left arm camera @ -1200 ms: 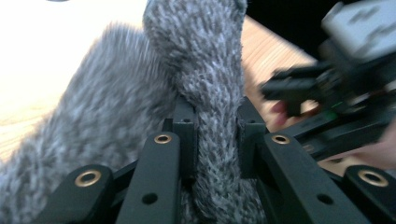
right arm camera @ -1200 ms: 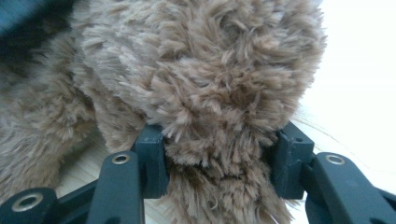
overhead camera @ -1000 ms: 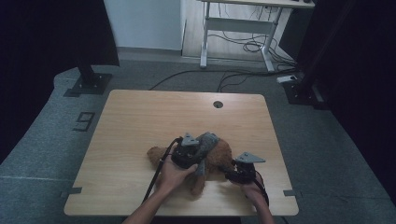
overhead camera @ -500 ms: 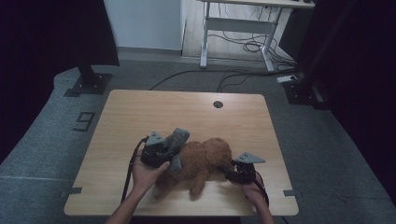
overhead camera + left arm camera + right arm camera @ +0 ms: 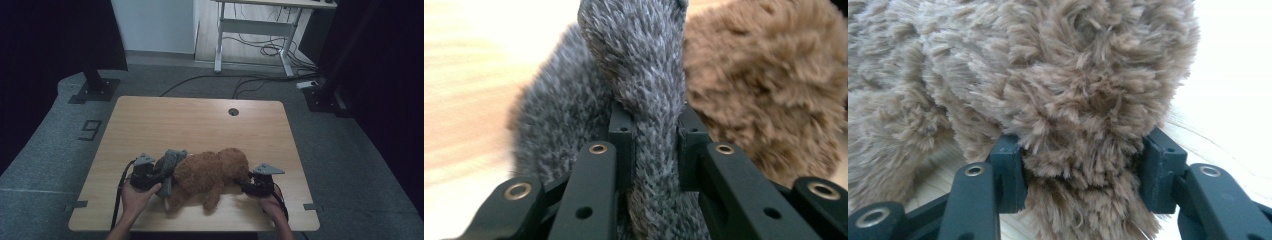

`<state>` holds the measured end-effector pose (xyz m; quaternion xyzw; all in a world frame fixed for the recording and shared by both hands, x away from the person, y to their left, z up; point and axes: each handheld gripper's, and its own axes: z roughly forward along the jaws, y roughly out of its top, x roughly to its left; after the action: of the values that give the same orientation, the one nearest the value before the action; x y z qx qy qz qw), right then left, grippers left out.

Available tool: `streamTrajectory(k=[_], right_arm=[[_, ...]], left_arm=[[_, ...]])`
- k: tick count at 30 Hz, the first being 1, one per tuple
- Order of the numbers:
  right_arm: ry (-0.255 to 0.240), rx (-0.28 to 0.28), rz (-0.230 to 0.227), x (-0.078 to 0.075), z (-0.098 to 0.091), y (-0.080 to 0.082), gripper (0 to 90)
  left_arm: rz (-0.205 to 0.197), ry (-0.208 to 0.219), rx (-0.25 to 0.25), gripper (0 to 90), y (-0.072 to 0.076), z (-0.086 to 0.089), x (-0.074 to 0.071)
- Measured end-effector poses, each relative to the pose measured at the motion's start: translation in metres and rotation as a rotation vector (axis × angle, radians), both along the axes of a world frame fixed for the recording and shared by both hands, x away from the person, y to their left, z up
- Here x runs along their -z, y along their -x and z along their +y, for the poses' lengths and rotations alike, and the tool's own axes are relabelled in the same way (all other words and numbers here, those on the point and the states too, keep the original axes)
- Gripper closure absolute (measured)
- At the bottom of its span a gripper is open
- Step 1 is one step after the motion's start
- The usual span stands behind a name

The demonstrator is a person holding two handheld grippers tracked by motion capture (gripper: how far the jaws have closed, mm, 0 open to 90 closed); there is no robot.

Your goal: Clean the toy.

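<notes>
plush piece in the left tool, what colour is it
Grey fuzzy plush piece, clearest in the left gripper view.

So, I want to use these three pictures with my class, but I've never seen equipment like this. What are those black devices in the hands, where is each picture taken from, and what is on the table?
A person sits at a wooden table, holding a hand-operated two-jaw gripper in each hand. The wide picture comes from a camera above the table. The two close-ups come from small cameras riding on the grippers, looking along their black jaws. On the table lies a brown plush toy with a grey furry piece at its left end. The left gripper is clamped on that grey piece. The right gripper is closed on a part of the brown fur at the toy's right end.
</notes>
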<state>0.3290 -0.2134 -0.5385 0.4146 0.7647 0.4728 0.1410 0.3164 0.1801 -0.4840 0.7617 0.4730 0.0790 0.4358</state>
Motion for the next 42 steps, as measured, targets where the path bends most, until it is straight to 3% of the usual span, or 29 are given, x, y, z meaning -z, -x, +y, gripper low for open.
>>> streamTrajectory(k=[2,5,10,16,21,25,28,33,37,42], right_arm=[[-0.008,-0.007,-0.001,0.000,0.000,0.000,45.2],[-0.016,-0.025,-0.016,0.001,0.001,0.001,47.5],[-0.043,-0.050,-0.049,0.002,-0.001,0.002,52.4],[-0.006,-0.062,-0.148,-0.002,0.009,0.006,54.5],[0.063,-0.045,-0.237,-0.007,0.020,0.002,54.4],[0.075,0.003,-0.246,-0.006,0.023,-0.015,54.2],[0.076,0.025,-0.245,-0.004,0.023,-0.024,53.6],[0.069,0.021,-0.229,0.000,0.018,-0.022,51.7],[0.090,0.014,-0.215,0.002,0.015,-0.018,50.3],[0.106,0.005,-0.210,0.003,0.015,-0.016,49.3]], left_arm=[[0.016,0.012,0.018,74.3,-0.001,-0.009,0.003],[0.018,0.013,0.007,74.9,-0.007,-0.020,0.005],[0.047,0.108,-0.011,76.3,-0.020,-0.022,0.007],[0.024,0.140,-0.023,77.0,-0.029,-0.021,0.004],[-0.001,0.157,-0.021,77.1,-0.046,-0.019,-0.004],[-0.009,0.162,-0.034,77.0,-0.064,-0.022,-0.005],[0.006,0.170,-0.047,76.9,-0.075,-0.021,0.004],[0.017,0.187,-0.044,76.0,-0.072,-0.014,0.011],[-0.006,0.192,-0.053,74.8,-0.065,-0.004,-0.001],[-0.089,0.196,-0.057,74.8,-0.066,0.001,-0.038]])
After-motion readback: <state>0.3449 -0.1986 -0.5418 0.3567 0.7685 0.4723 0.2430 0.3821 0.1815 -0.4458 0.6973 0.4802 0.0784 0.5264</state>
